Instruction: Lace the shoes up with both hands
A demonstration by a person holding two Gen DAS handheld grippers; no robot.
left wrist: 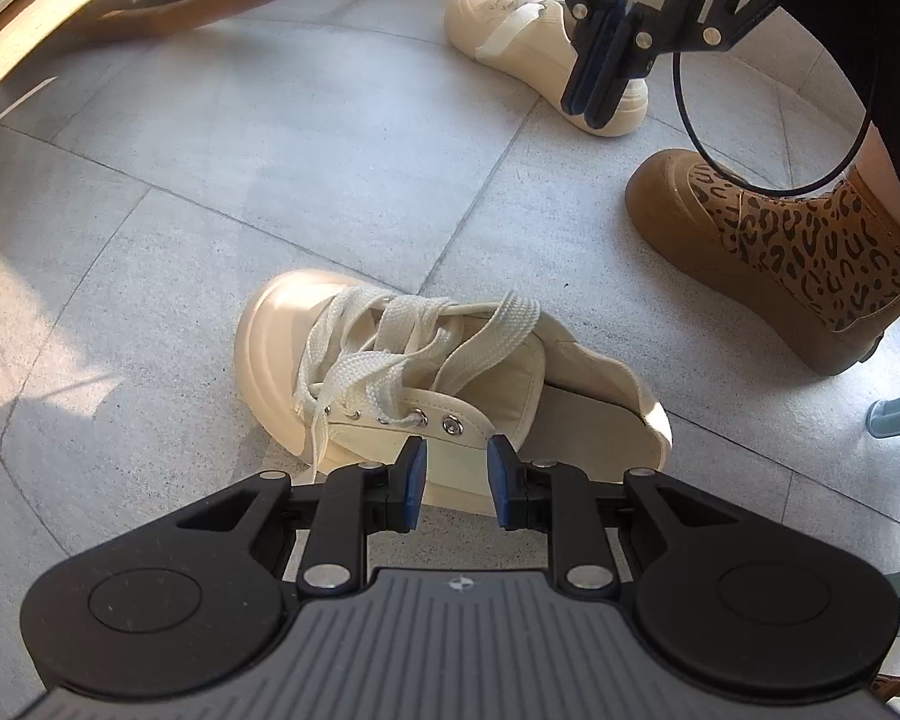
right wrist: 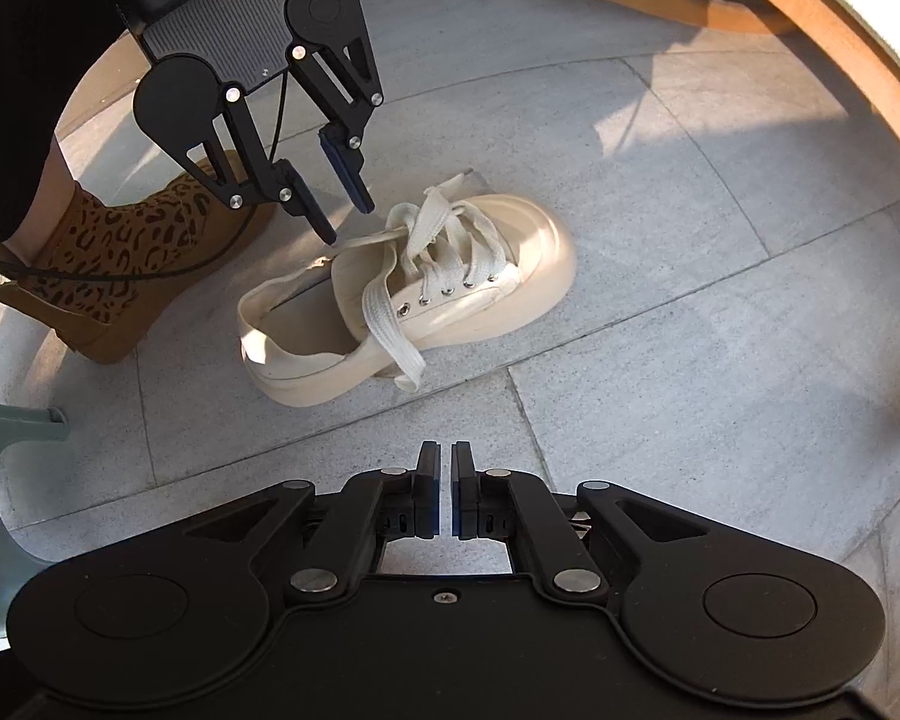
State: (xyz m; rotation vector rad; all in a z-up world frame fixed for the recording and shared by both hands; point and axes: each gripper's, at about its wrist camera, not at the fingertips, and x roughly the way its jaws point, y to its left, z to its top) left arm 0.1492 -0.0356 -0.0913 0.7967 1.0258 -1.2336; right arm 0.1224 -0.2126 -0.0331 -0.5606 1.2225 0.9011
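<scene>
A grey tiled floor [right wrist: 720, 276] is being taken up at its middle by the cream shoe [right wrist: 402, 294], which is lying tipped onto its side, with a second cream shoe [left wrist: 528, 42] standing well apart and a person's leopard-print boot [left wrist: 810, 264] planted near the heel end. A wooden chair base [right wrist: 678, 0] is being seen along the far edge. The left tool [left wrist: 455, 480] is being held just over the shoe's eyelet edge with its jaws spread part way and nothing being pinched between them; in the right wrist view one of its fingertips [right wrist: 324, 228] is being shown close to, perhaps touching, a thin run of lace. The right tool [right wrist: 444, 489] is being held above bare floor, clear of the shoe, its jaws nearly pressed together with only a slit between them, and nothing is being gripped. The flat lace [right wrist: 390, 324] is being left loosely threaded through the lower eyelets, one free end trailing down over the side onto the floor, while the top eyelet [left wrist: 451, 423] is being left empty. The step in hand is judged to be regrasping a free lace end; next, the right tool is being called on to open, settle on that trailing end and guide it toward the empty eyelet
</scene>
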